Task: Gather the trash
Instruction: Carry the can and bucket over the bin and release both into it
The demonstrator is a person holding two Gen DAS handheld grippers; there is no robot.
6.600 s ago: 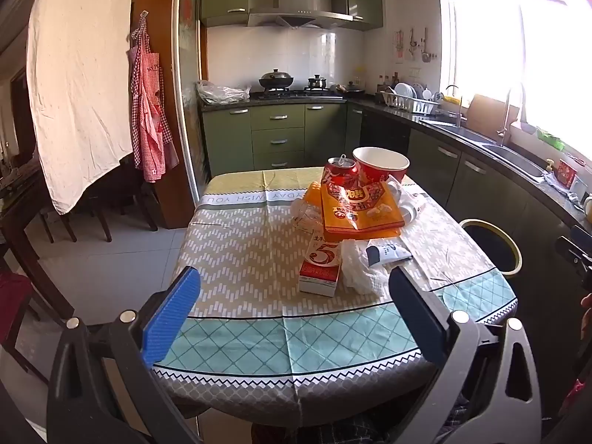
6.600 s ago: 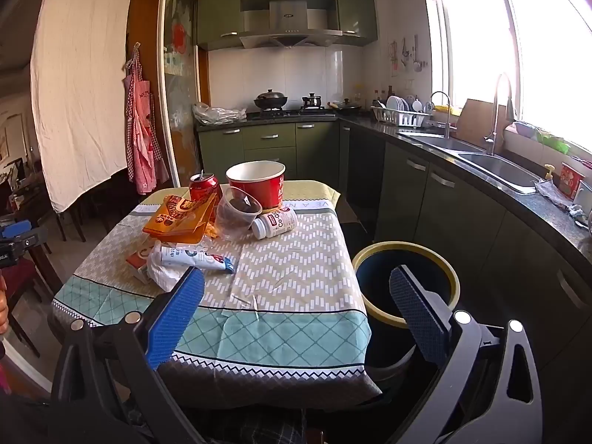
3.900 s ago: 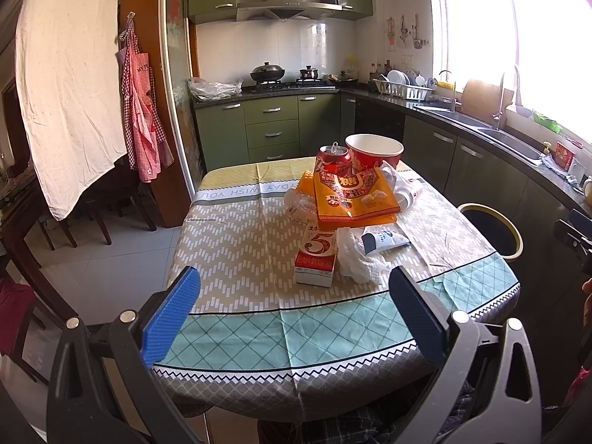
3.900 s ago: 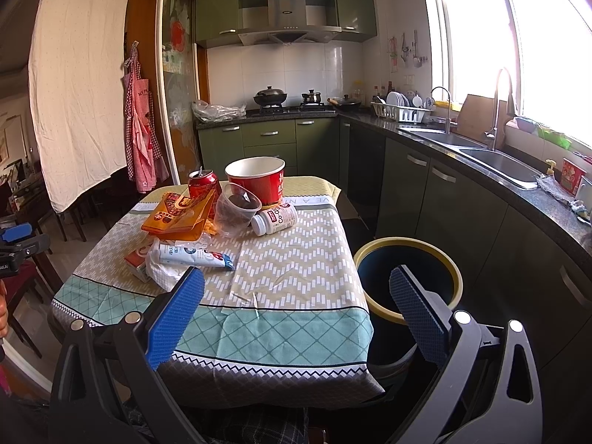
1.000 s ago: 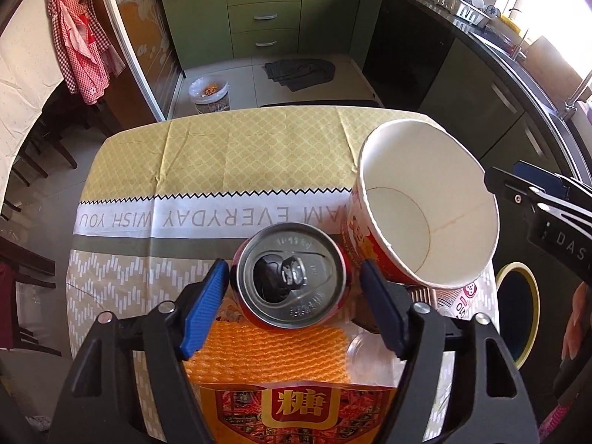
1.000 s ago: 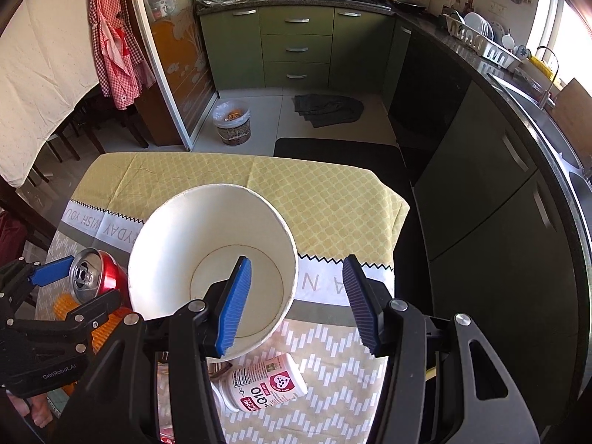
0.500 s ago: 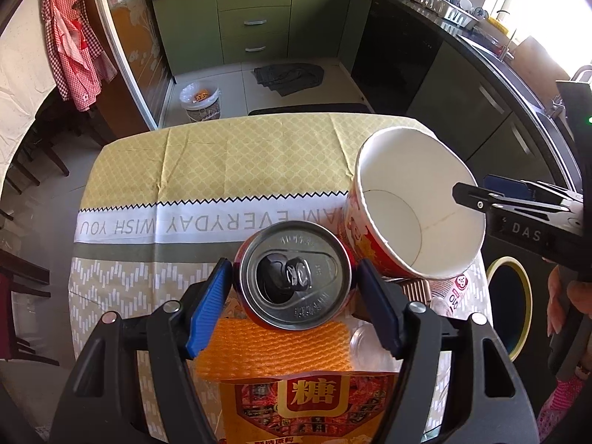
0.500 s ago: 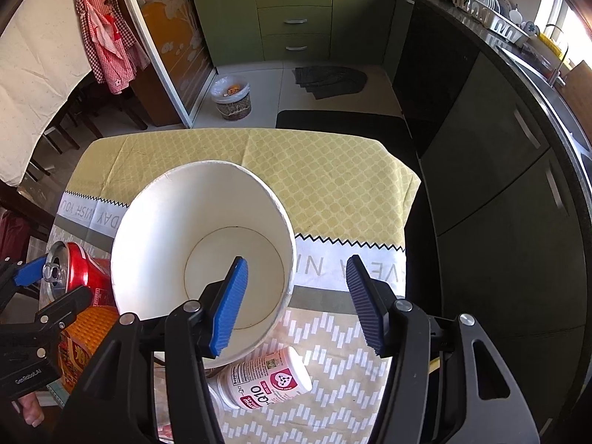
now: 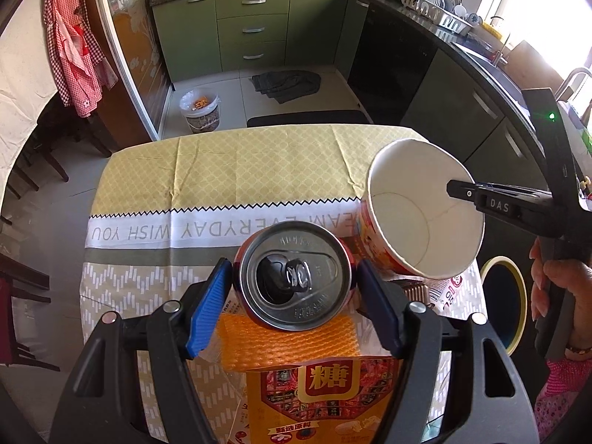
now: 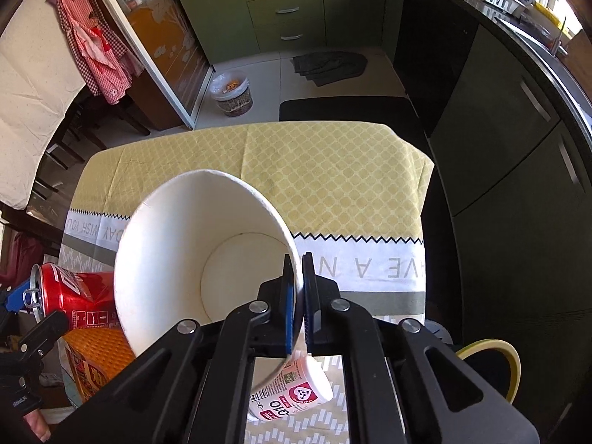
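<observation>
Risk lay in both grips: right gripper (image 10: pixel 299 296) pinched only the tilted cup (image 10: pixel 192 259) by its thin rim, which could buckle and drop, while left gripper (image 9: pixel 294 296) clamped the can (image 9: pixel 294 279) above the table (image 9: pixel 259 170), where leftover liquid might spill.

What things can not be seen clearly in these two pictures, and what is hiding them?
- Inside of the soda can: left wrist view, too dark to tell if liquid remains.
- White bottle: right wrist view, mostly covered by the right gripper and paper bucket; label partly readable.
- Bin: left wrist view, cut by a hand; contents unseen.
- Orange snack bag: bottom cut off by the frame edge.
</observation>
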